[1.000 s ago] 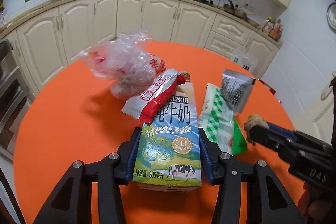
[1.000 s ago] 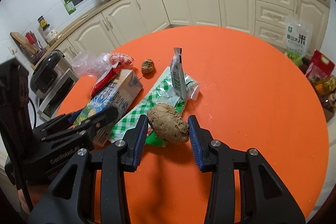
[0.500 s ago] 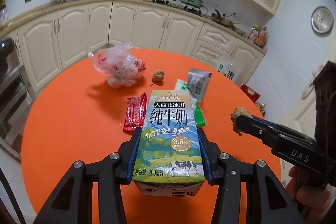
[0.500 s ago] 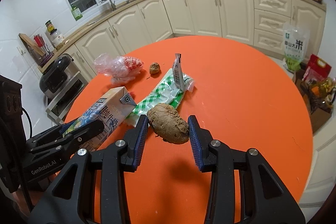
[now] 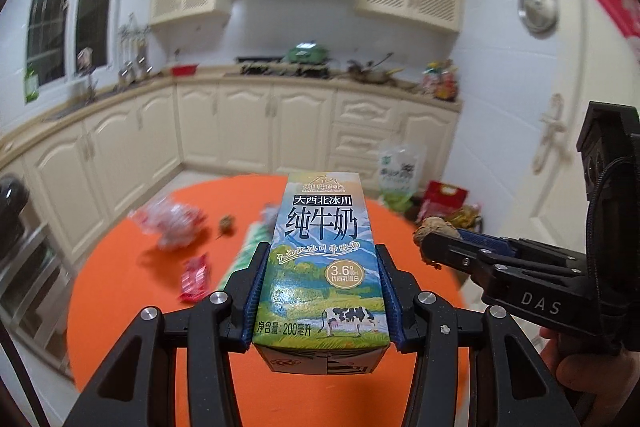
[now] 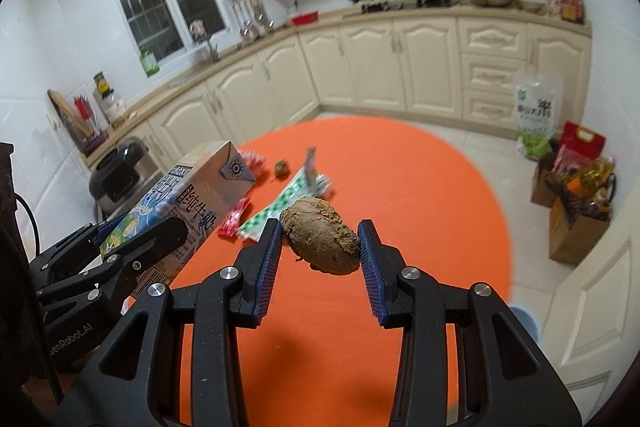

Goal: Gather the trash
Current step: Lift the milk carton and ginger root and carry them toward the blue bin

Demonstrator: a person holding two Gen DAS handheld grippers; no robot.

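Note:
My left gripper is shut on a blue and green milk carton, held up above the round orange table. My right gripper is shut on a brown lumpy tuber, also lifted off the table; it shows at the right in the left wrist view, where the tuber sticks out past its fingers. Left lying on the table are a red wrapper, a green checked wrapper, a crumpled clear plastic bag and a small brown lump.
Cream kitchen cabinets run along the far walls. Bags stand on the floor to the right of the table, near a white door. A black appliance sits left of the table.
Both grippers have risen and drawn back from the table, carrying the milk carton and the tuber. The litter on the table now looks smaller and farther away.

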